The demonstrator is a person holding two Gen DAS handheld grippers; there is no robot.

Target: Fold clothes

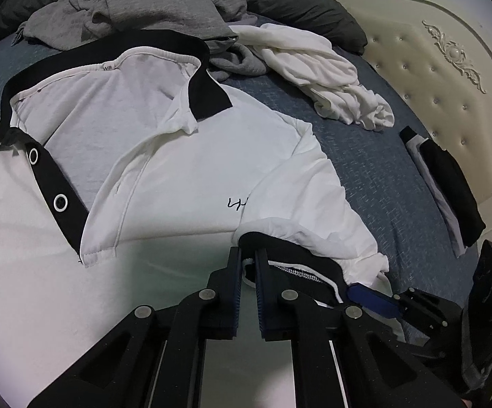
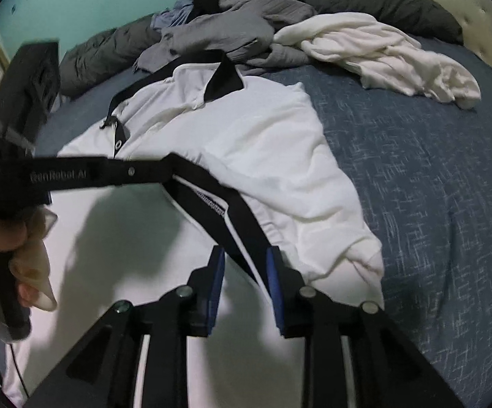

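A white polo shirt (image 1: 185, 170) (image 2: 263, 142) with a black collar and button placket lies spread on the blue bed sheet (image 2: 433, 204). Its right sleeve is folded in over the chest, and the black sleeve cuff (image 1: 300, 258) (image 2: 218, 204) runs across it. My left gripper (image 1: 248, 265) (image 2: 173, 166) is shut on one end of that cuff. At the cuff's other end my right gripper (image 2: 245, 268) is open, the black band passing loosely between its blue pads. A blue fingertip (image 1: 371, 301) of it shows in the left wrist view.
A heap of grey clothes (image 1: 151, 6) and a crumpled white garment (image 1: 324, 68) lie beyond the shirt. A small folded dark stack (image 1: 450, 190) sits by the cream tufted headboard (image 1: 450, 51). Dark pillows (image 1: 307, 6) line the far edge. A person's hand (image 2: 25, 255) holds the left gripper.
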